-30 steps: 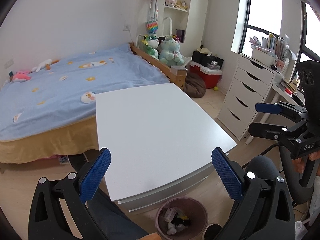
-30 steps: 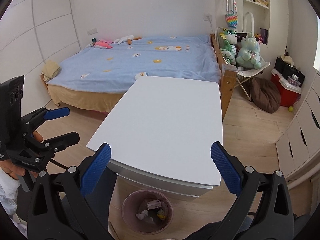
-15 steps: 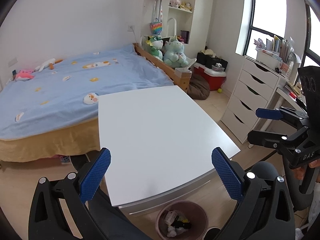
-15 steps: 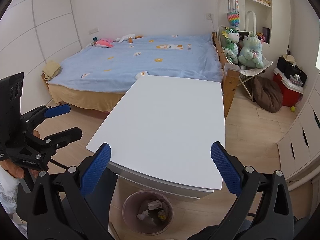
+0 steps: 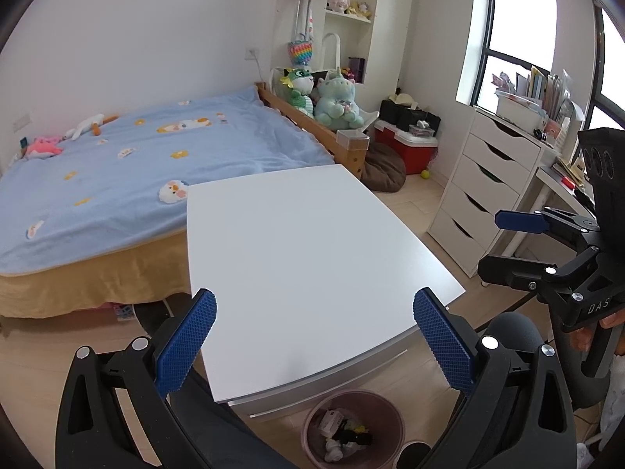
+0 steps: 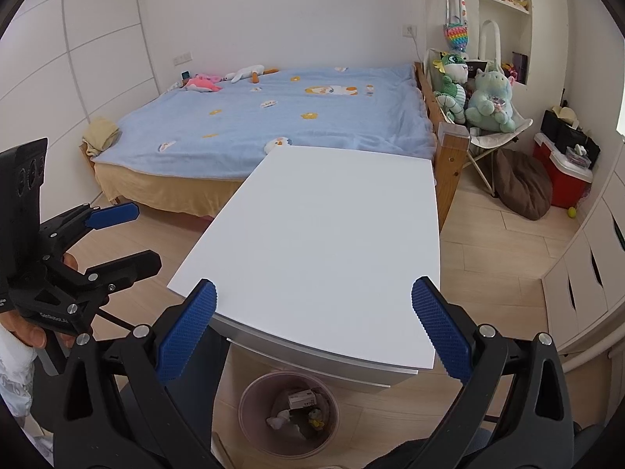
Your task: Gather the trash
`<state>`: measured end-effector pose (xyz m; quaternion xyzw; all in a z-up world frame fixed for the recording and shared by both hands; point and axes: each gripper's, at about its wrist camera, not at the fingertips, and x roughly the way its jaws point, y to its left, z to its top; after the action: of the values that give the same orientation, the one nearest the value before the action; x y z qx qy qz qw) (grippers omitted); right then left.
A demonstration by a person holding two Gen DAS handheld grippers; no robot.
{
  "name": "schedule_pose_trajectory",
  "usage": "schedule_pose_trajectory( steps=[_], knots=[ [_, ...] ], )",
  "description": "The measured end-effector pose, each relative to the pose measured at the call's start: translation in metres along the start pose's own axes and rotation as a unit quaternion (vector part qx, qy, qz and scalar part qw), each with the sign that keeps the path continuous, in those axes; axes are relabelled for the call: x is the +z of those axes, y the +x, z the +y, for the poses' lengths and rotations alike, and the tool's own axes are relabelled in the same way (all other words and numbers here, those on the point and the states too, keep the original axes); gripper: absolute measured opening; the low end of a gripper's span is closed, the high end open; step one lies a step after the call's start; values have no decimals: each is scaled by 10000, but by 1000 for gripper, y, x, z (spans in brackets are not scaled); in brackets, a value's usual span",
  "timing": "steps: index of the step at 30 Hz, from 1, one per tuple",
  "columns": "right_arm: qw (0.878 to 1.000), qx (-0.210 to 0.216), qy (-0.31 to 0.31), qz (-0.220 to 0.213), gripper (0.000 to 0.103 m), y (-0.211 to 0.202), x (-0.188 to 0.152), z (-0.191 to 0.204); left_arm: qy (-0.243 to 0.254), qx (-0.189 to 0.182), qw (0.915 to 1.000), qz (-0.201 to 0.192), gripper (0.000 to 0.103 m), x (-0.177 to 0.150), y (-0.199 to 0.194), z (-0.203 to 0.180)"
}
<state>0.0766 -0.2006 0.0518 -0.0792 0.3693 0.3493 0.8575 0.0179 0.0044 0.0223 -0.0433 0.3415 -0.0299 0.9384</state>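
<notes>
Left wrist view: your left gripper (image 5: 314, 342) hangs above the near edge of the white table (image 5: 304, 250), jaws spread wide, nothing between them.
Bin: one pinkish trash bin (image 5: 353, 428) on the floor at 6 o'clock, partly under the table edge, with several scraps inside (too jumbled to count).
Other claw: your right gripper (image 5: 511, 244) shows at 3 o'clock, fingers apart, empty.
Right wrist view: your right gripper (image 6: 312, 336) also hovers over the table's near edge, jaws wide, holding nothing.
Bin here: the same trash bin (image 6: 289, 414) at 6 o'clock; you can make out a small box, a crumpled white piece and a yellowish bit.
Left claw here: at 9 o'clock, your left gripper (image 6: 125, 236) is parted and empty.
Progress: no loose trash shows on the tabletop, so collecting looks done or nearly so; you may only need to check the floor.
Count: two grippers, one table, one bin.
</notes>
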Motion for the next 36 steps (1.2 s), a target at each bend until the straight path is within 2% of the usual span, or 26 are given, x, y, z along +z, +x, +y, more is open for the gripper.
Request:
schedule_pose_trajectory(
  steps=[36],
  knots=[
    [10000,9,3,45,98,3,-2,4,40,-48,10000,36,97,-3,2,-4]
  ],
)
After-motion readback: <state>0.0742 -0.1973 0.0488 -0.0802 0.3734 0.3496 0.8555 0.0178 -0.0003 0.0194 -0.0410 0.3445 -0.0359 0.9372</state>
